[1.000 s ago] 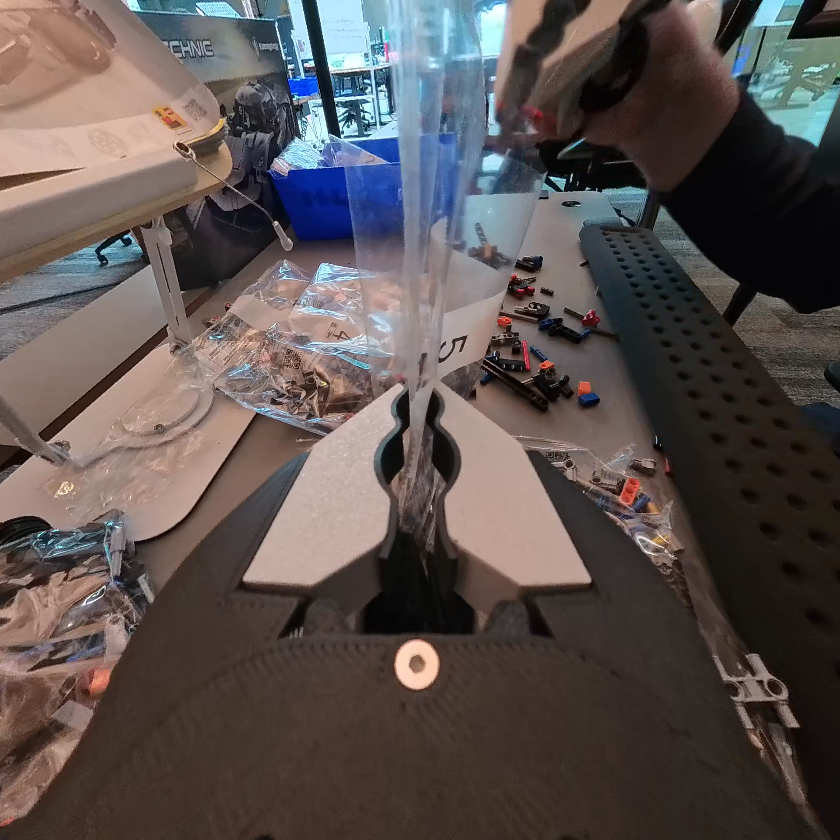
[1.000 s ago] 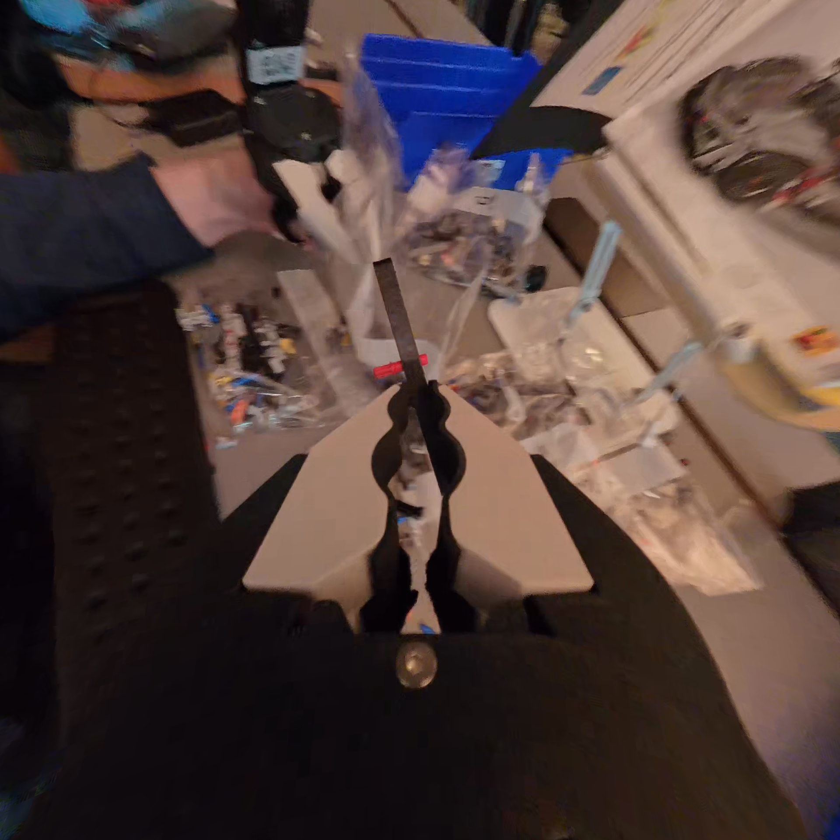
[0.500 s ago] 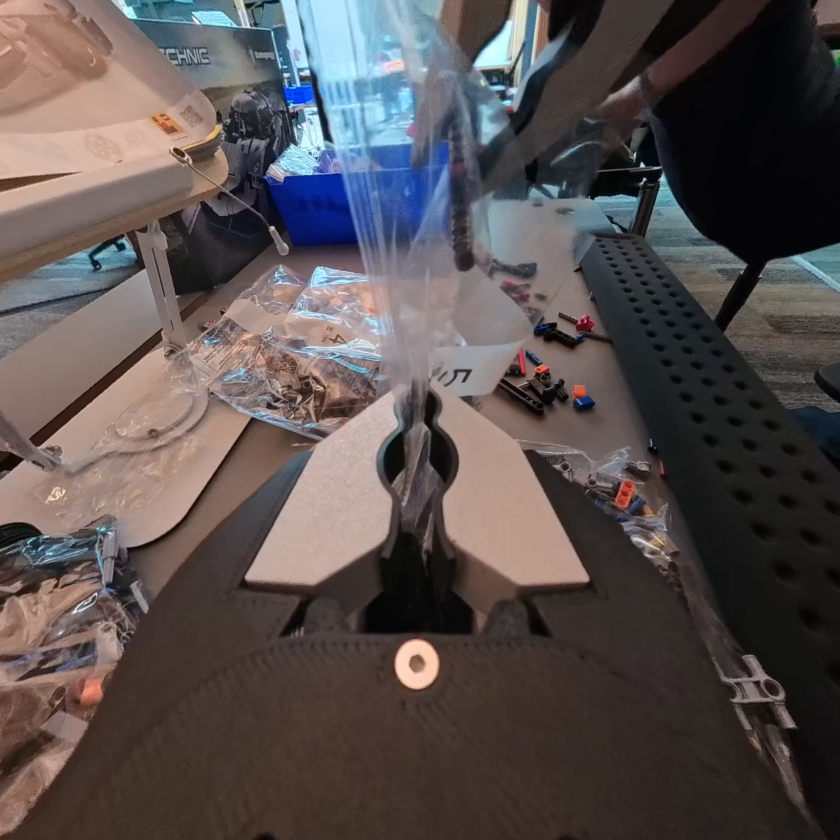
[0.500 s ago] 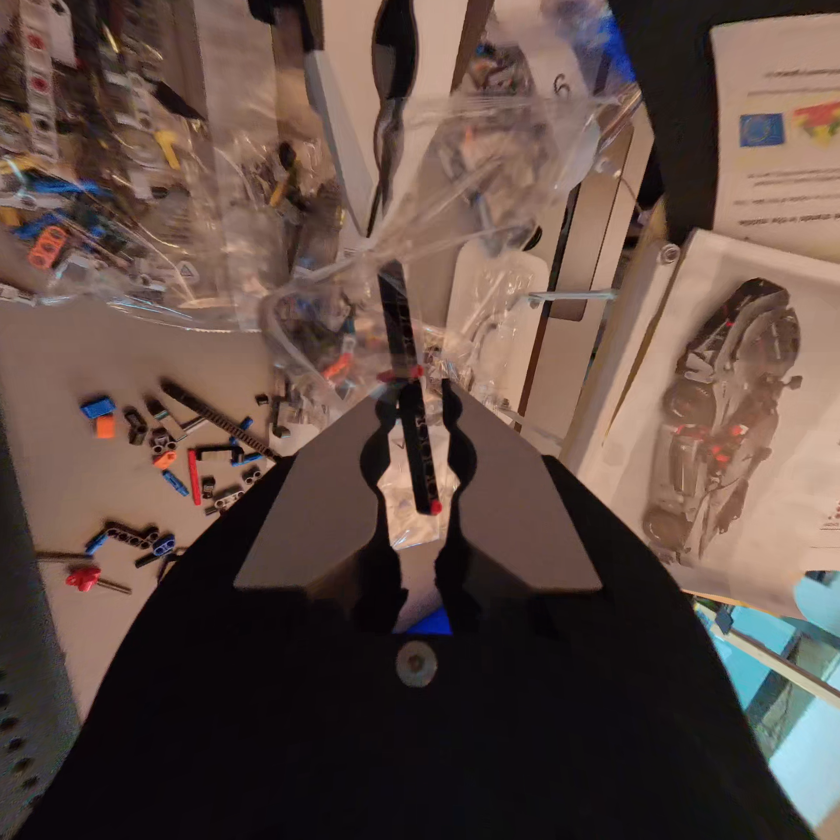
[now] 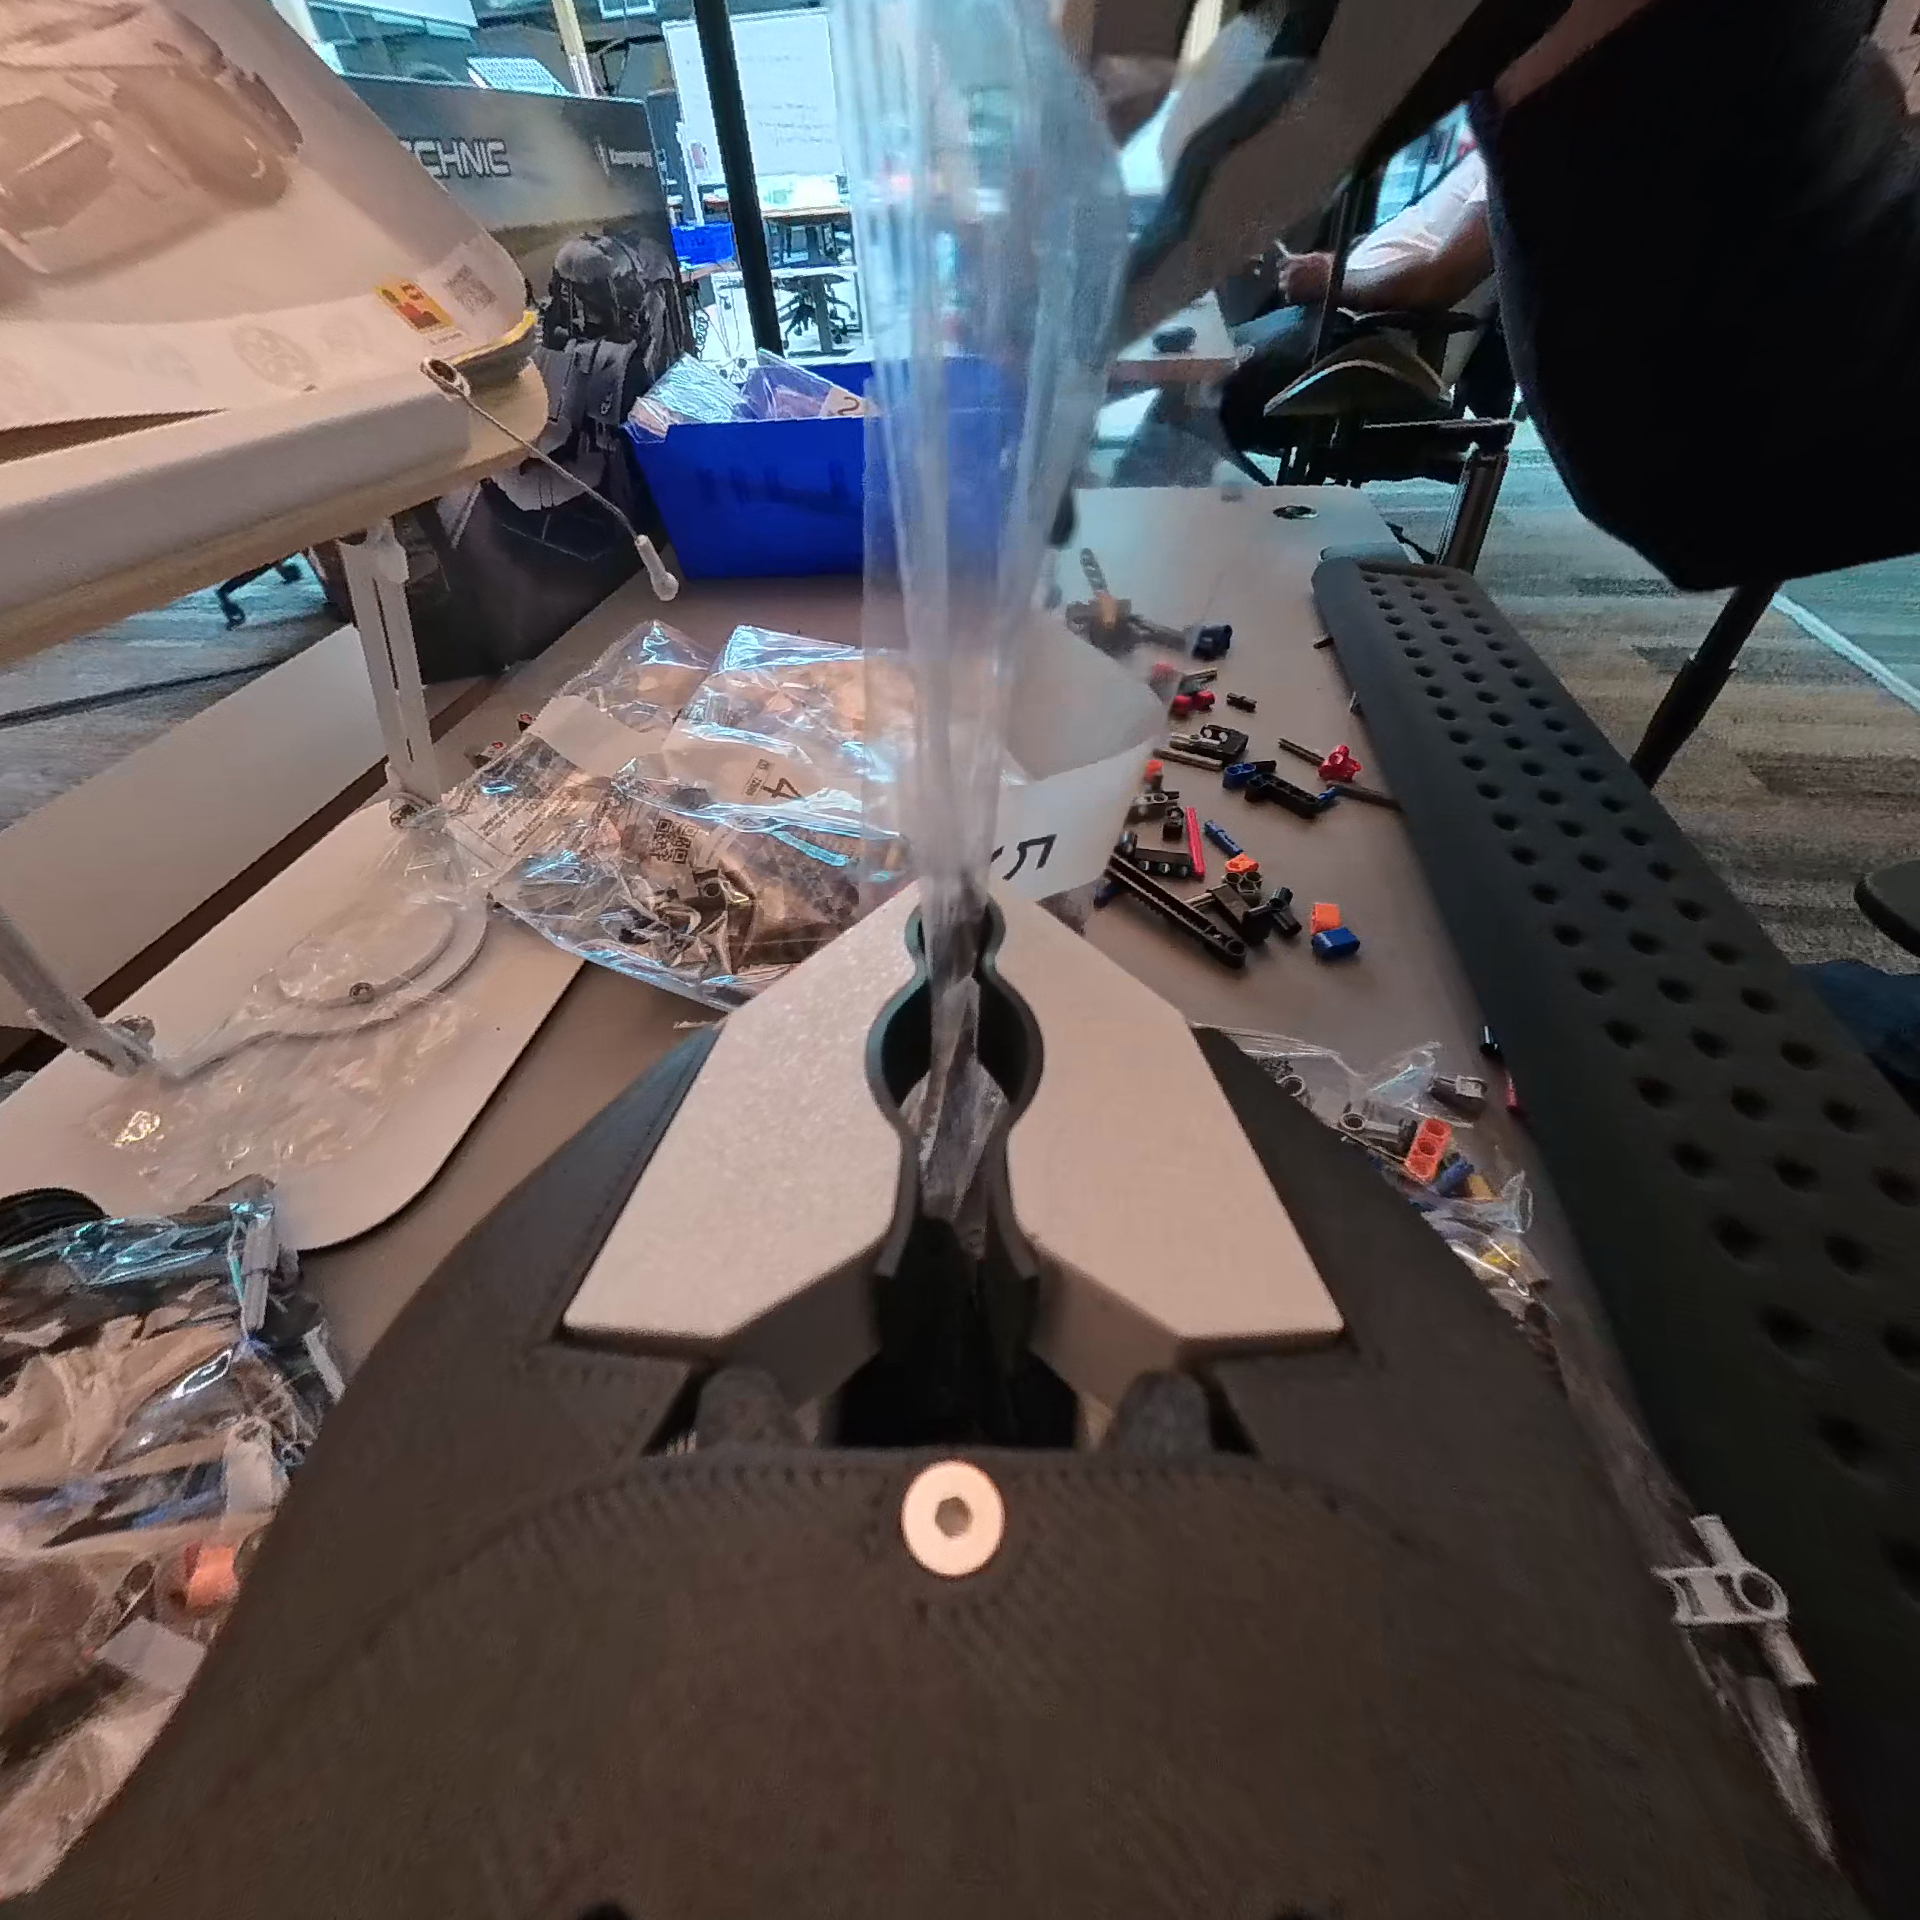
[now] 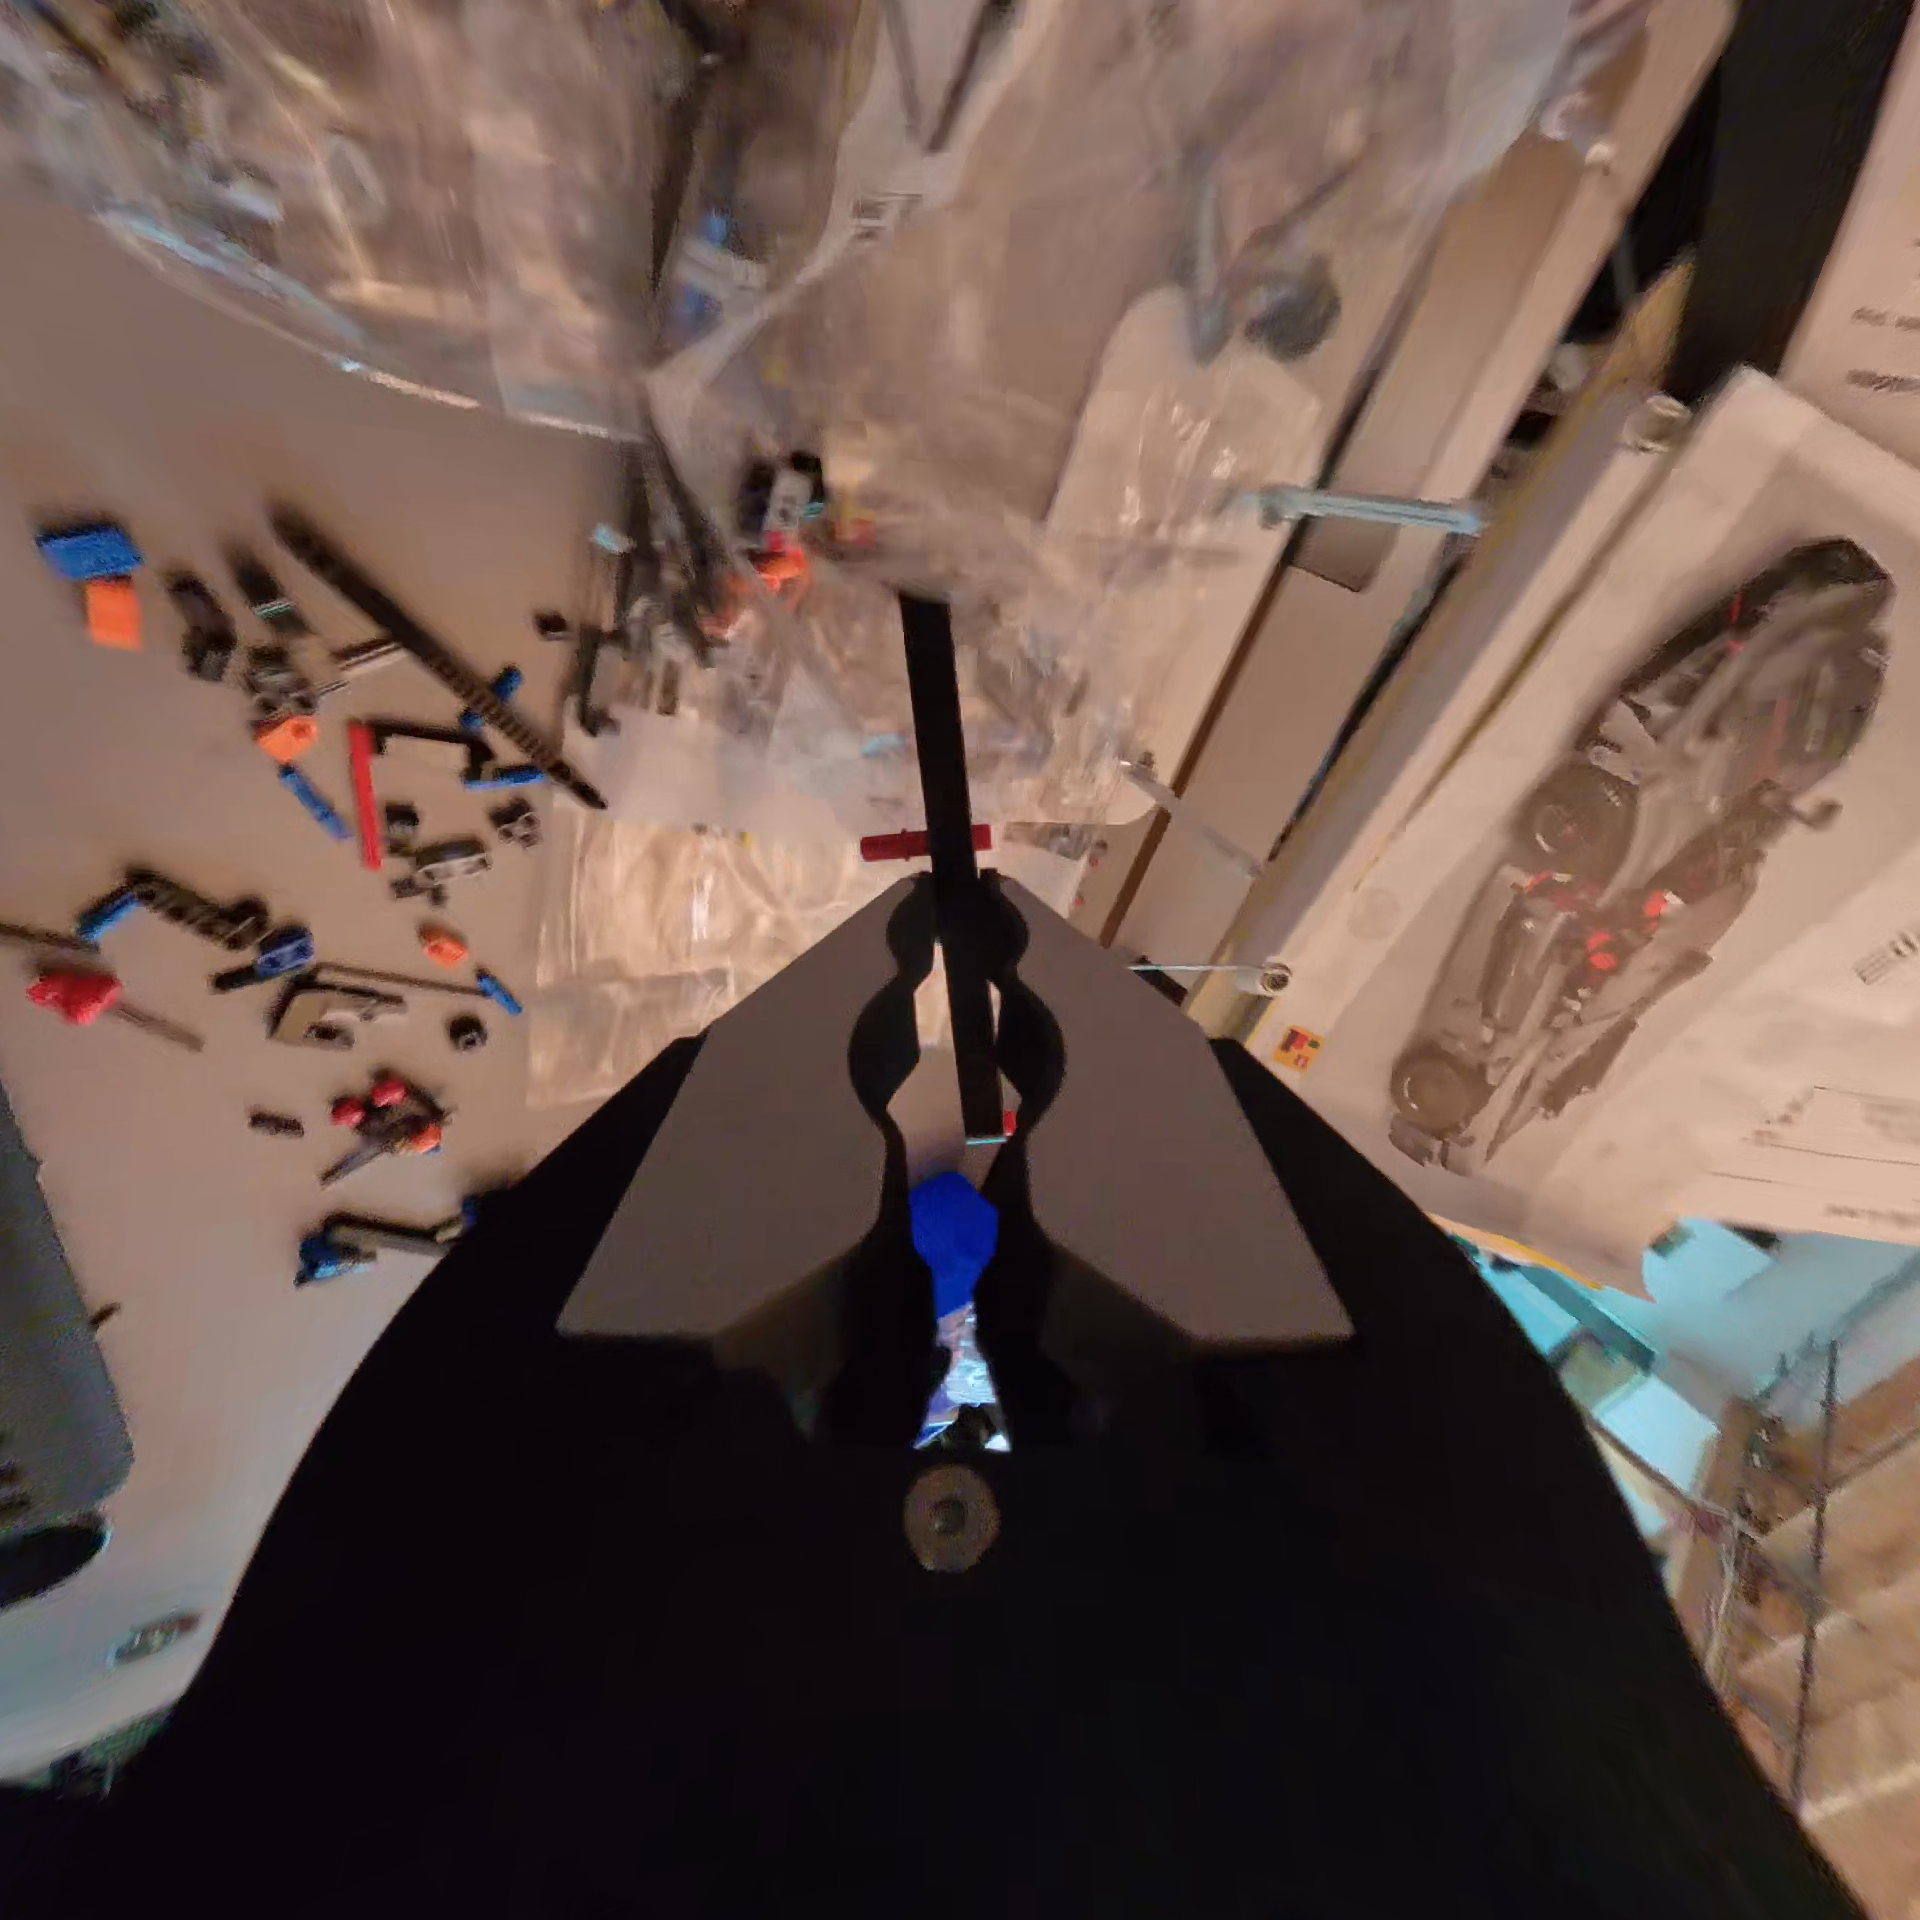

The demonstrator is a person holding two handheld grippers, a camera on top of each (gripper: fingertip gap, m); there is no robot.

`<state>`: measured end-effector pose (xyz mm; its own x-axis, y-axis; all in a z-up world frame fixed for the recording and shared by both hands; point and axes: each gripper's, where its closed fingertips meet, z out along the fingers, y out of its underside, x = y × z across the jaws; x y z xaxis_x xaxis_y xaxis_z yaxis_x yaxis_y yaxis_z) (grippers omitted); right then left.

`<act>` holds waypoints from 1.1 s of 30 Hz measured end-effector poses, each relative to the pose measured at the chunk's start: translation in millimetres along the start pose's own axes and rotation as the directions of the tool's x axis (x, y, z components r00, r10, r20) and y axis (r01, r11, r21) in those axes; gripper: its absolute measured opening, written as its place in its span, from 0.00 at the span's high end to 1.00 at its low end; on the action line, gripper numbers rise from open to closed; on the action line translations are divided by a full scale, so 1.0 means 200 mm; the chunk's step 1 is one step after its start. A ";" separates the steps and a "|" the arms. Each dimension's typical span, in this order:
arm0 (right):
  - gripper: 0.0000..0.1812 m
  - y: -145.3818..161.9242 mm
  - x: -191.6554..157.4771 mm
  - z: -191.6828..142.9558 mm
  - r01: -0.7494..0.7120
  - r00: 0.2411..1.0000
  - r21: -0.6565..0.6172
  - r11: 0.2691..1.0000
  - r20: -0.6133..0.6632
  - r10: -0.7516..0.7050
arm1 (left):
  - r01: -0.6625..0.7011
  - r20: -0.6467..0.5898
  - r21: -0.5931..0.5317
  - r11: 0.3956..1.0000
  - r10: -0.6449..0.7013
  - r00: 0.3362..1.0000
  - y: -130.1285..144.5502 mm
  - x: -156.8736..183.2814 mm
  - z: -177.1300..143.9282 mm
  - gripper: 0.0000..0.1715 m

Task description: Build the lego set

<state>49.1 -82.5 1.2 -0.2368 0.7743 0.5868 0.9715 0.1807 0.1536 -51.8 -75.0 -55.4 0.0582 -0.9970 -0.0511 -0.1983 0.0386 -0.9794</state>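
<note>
My left gripper is shut on the lower end of a clear plastic bag, which stretches straight up from the jaws. My right gripper is shut on a long black beam with a red pin across it, and points down at the table. Blurred clear bag film hangs just past the beam's tip. The right gripper shows blurred at the top of the left wrist view, by the bag's upper end. Loose small pieces lie on the table; they also show in the right wrist view.
Sealed bags of parts lie left of the loose pieces, and more lie at near left. An instruction booklet rests on a stand. A blue bin stands at the back. A black perforated bar runs along the right.
The right gripper has swung up and turned to look down on the table, still holding the black beam. The left gripper has kept its hold on the bag and barely moved.
</note>
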 end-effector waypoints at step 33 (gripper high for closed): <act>0.81 0.10 0.02 -0.13 -0.363 0.931 0.318 0.876 0.088 0.354 | 0.046 0.012 0.045 0.998 -0.046 0.999 -0.03 -0.03 -0.03 1.00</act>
<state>66.1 -91.3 28.2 0.1246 0.8386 0.5304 0.9408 0.0700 -0.3317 -56.1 -68.6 -48.6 0.0790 -0.9968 -0.0078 -0.1508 -0.0042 -0.9886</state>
